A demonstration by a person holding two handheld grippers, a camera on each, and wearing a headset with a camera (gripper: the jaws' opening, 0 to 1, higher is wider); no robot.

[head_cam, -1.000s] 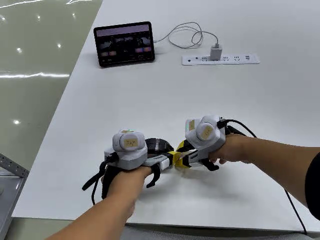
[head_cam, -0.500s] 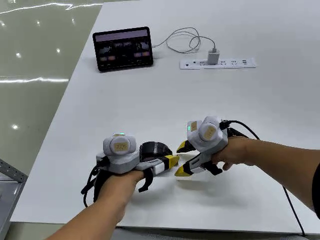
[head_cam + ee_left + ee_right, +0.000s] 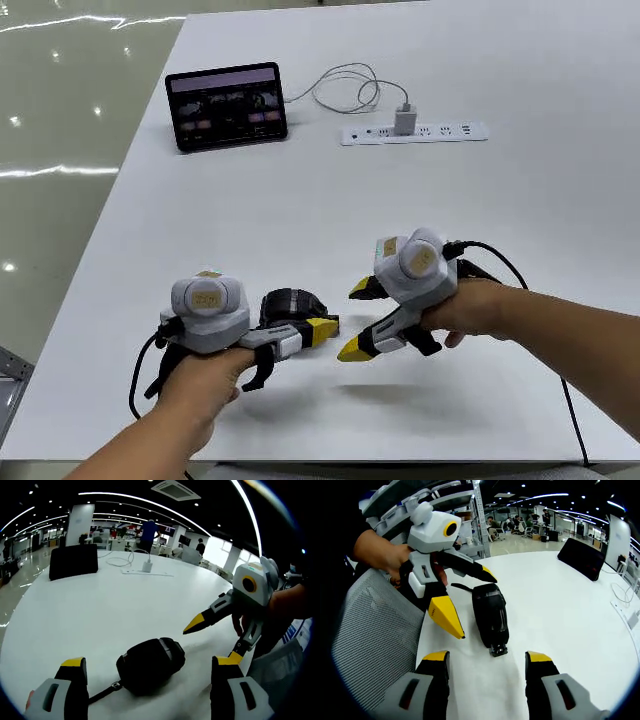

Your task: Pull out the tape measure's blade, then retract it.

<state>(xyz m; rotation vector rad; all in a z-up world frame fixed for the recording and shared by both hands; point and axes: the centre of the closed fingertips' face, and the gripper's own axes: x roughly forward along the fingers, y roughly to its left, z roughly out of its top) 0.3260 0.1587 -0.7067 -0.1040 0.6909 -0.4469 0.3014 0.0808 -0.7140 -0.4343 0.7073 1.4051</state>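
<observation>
The black tape measure (image 3: 289,303) lies on the white table (image 3: 300,200) with its blade wound in. Its metal end hook (image 3: 498,651) points toward my right gripper. In the left gripper view the tape measure (image 3: 150,665) sits just ahead, between the jaws, with a black wrist strap trailing from it. My left gripper (image 3: 312,318) is open beside it, holding nothing. My right gripper (image 3: 353,320) is open too, a short way right of the case, and its jaws frame the tape measure (image 3: 490,615).
A tablet (image 3: 227,105) stands at the back left. A white power strip (image 3: 415,133) with a charger and a coiled cable lies at the back centre. A mesh chair back (image 3: 375,645) shows beside the table edge. Bare tabletop spreads to the right.
The two grippers, close together at the tape measure's mouth a second ago, have drawn apart. The yellow between them is gone, and the right gripper's jaws now stand wide.
</observation>
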